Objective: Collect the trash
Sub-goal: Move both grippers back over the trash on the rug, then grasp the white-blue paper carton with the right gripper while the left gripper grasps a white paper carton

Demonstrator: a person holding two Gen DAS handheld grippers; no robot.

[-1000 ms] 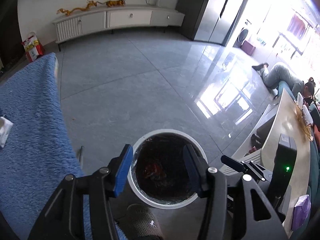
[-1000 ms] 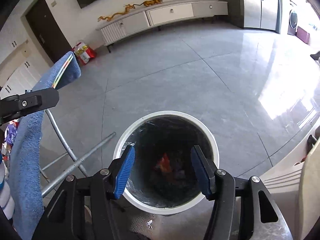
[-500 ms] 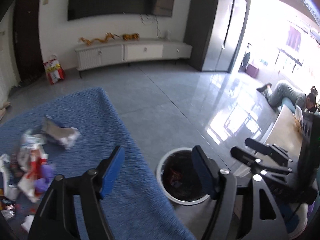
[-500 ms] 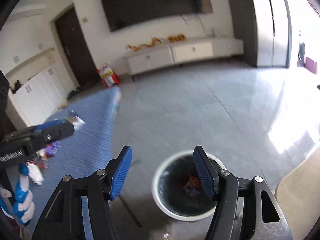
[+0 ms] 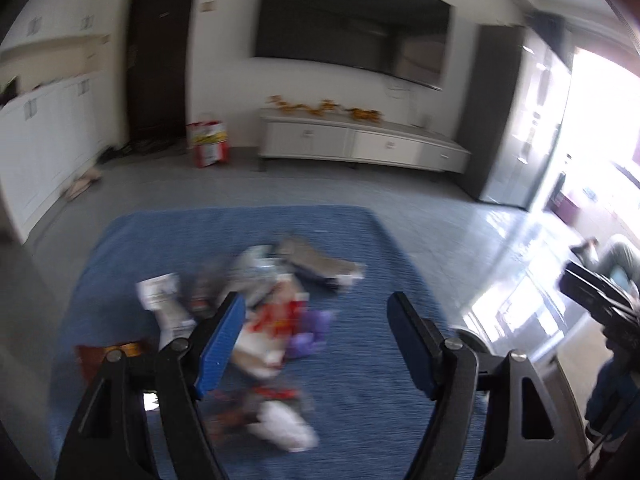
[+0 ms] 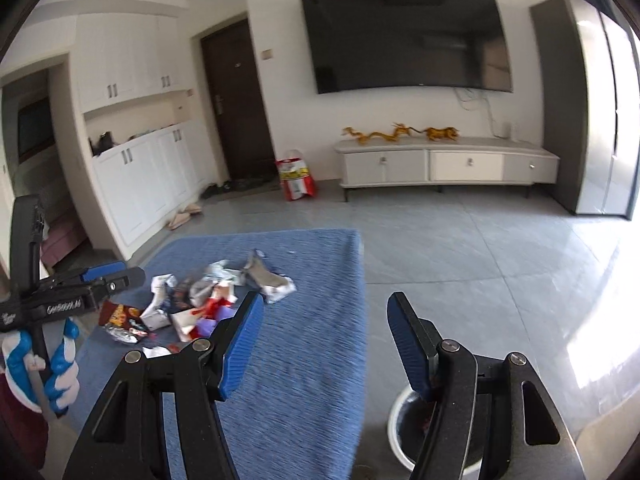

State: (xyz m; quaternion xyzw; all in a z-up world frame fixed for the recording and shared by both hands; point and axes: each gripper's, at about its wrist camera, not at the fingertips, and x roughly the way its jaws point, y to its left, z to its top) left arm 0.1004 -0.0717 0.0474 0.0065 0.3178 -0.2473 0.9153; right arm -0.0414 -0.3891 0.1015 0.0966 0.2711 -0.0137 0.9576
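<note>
A heap of crumpled wrappers and packets (image 5: 276,316) (image 6: 200,300) lies on a table covered with blue cloth (image 5: 360,380) (image 6: 304,360). My left gripper (image 5: 316,308) hangs above the near side of the heap, its jaws opening with nothing between them; this view is blurred. My right gripper (image 6: 325,308) is open and holds nothing, over the table's right edge. The white trash bin (image 6: 400,420) with its dark liner stands on the floor below the right finger. In the right wrist view the left gripper (image 6: 120,274) shows at the left, held by a gloved hand (image 6: 40,372).
Grey tiled floor (image 6: 480,248) stretches beyond the table to a white TV cabinet (image 6: 444,164) under a wall-mounted screen. A red-and-white bag (image 6: 296,178) leans by a dark door. White cupboards (image 6: 140,184) line the left wall. Strong glare comes from the right.
Both grippers rose from over the trash bin and swung left toward the blue table, so the heap of wrappers came into view. The left jaws spread wider.
</note>
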